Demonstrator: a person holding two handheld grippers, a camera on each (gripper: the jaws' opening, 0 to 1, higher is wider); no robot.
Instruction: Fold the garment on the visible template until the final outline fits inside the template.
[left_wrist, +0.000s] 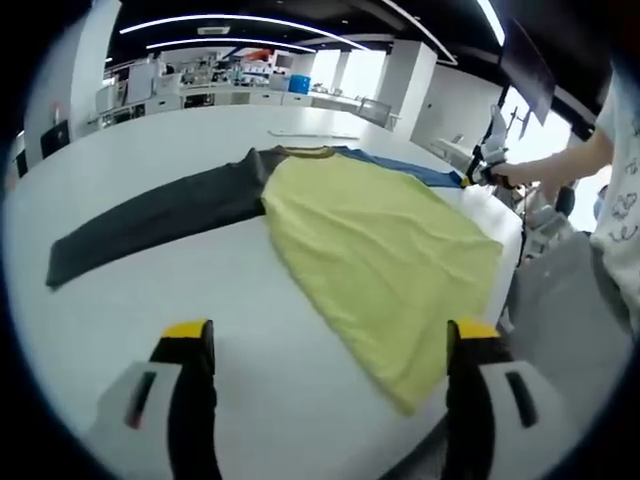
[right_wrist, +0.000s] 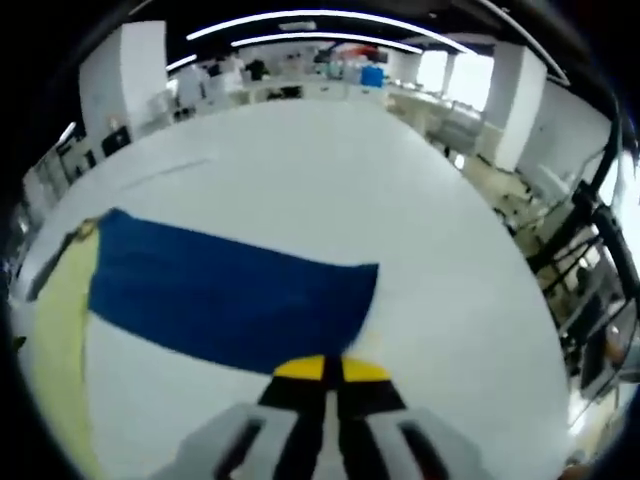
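Two grippers: left gripper (left_wrist: 330, 345) with jaws wide apart above white table (left_wrist: 150, 300); right gripper (right_wrist: 330, 370) clamped on blue sleeve (right_wrist: 220, 295) of garment (left_wrist: 375, 250), spread flat on table.

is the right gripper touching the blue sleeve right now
Touching: in the right gripper view, the right gripper has its jaws shut on the blue sleeve's edge.

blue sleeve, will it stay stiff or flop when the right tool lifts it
Probably floppy: the blue sleeve lies flat as thin cloth on the table. Likely light, so it should trail and drape from the right tool pinching its edge.
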